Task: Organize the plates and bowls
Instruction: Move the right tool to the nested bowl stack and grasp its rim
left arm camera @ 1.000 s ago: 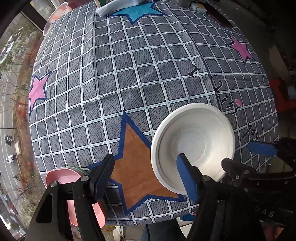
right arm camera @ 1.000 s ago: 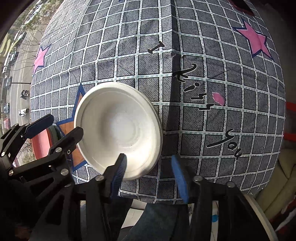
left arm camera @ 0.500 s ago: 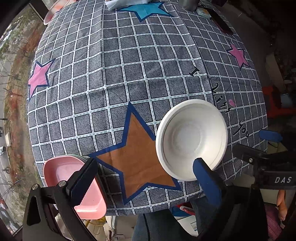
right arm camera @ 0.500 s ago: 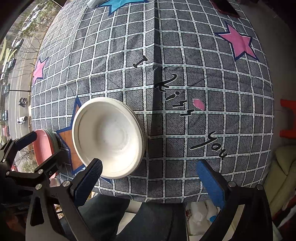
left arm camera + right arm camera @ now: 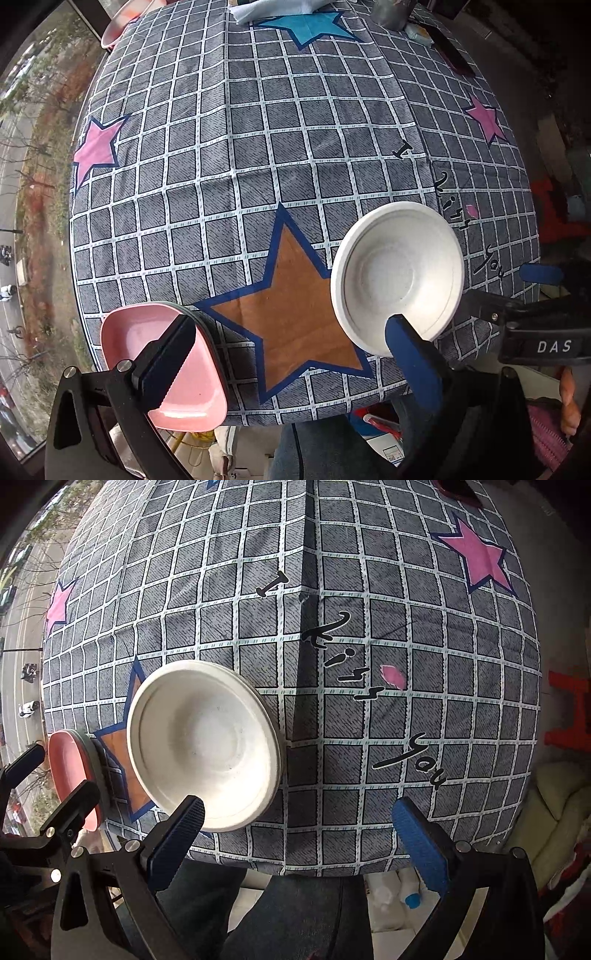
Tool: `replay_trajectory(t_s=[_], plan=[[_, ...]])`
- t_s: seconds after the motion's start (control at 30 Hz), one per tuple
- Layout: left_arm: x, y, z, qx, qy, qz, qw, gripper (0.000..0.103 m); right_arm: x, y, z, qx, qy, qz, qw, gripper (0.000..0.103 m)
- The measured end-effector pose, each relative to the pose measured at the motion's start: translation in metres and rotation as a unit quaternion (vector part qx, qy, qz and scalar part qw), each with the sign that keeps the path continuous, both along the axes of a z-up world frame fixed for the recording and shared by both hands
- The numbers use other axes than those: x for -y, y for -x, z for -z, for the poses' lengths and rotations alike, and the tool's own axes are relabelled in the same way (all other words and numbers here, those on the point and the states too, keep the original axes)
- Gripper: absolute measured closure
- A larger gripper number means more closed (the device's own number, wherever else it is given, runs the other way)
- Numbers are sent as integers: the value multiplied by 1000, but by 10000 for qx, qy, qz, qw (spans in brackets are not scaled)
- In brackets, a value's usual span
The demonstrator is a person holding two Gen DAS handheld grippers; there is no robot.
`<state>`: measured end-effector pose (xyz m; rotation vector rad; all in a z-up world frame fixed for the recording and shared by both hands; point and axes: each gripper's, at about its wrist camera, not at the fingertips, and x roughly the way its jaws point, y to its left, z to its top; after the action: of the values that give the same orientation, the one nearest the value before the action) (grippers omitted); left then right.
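1. Left wrist view: white bowl [image 5: 397, 280] sits upright on the bench [image 5: 258, 155] near its front edge, toward the front-right corner, free of both grippers.
2. Pink dish [image 5: 166, 365] sits at the front-left corner on a grey dish, partly overhanging the edge; looks like a started stack.
3. Another pink dish [image 5: 122, 22] lies at the far-left edge, well apart.
4. Left gripper [image 5: 288, 354]: jaws wide open, holding nothing, above the front edge.
5. Right gripper [image 5: 295, 834]: jaws wide open, holding nothing, near the bowl.
6. Judgement: early to midway; bowl set down, far dish not gathered, cloth [image 5: 269, 9] and cup [image 5: 391, 14] at far edge untouched.
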<state>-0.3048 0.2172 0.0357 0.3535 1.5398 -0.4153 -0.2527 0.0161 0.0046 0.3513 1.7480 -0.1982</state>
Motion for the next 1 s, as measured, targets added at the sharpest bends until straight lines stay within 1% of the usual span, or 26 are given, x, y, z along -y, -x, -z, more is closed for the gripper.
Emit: replay_trajectory(t_s=[0.3,0.6,0.73,1.0], plan=[[-4,-1,-1,3,-33,-130,9999,0,-1,-3,6,-121,-55,-157,9998,1],[-7,-6,0,-2,-89,-249,9996,0,-7,-23,8,-200,-75,-390,9990,1],[-7,-4,3,-45,-131,-224,9997,0,-12,-28,16,-282,-107,-411,9987,1],[-6,-6,6,-122,-148,-272,9994,0,-20,-20,37,-348,-121,-467,9982,1]])
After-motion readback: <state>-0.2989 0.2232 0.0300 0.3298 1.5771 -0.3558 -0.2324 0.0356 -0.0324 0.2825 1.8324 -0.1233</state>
